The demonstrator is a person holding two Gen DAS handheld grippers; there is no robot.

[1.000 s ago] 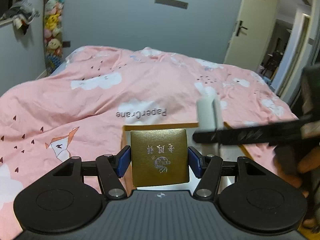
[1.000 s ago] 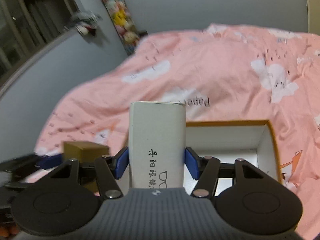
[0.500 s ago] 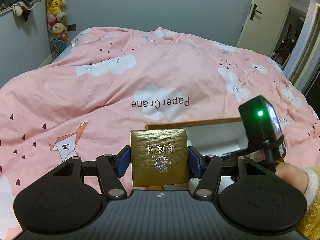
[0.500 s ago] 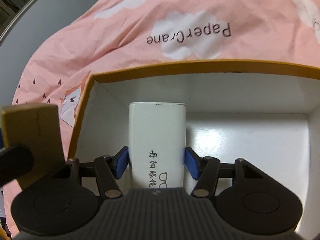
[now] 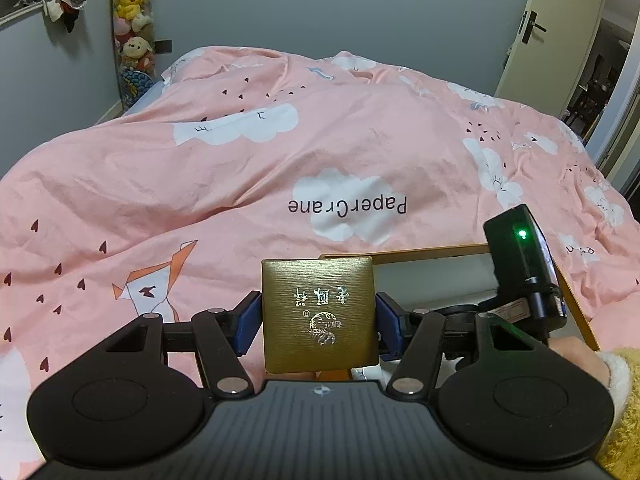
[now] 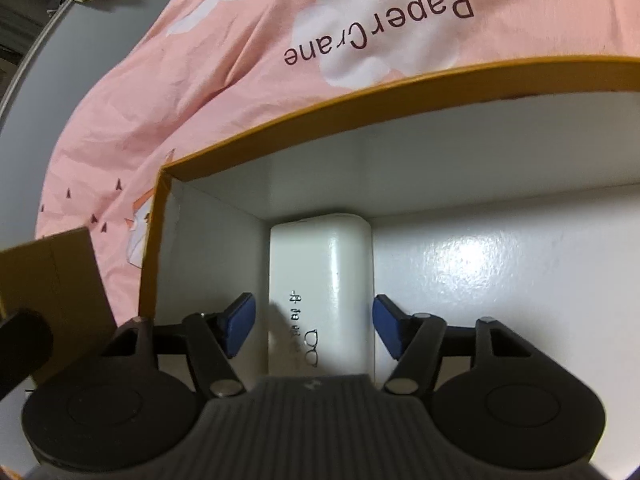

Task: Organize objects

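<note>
Now, in the left wrist view, the left gripper [image 5: 319, 316] clamps the gold box [image 5: 319, 314] between its blue pads, above the pink duvet [image 5: 240, 168], beside the orange-rimmed box [image 5: 440, 250]. In the right wrist view, the right gripper [image 6: 314, 322] has just been opening; the white glasses case [image 6: 322, 280] lies between the separated pads, on the box floor by the left wall [image 6: 216, 236]. I judge the placing is almost done: next withdraw upward, then bring the gold box [image 6: 52, 280] in, where the right gripper blocks the way

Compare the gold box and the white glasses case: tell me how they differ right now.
The gold box is square and brushed gold; the white glasses case is long and glossy. The box is clamped in the left gripper; the case lies inside the orange-rimmed box, the right gripper's jaws just opened. Both carry printed characters.
</note>
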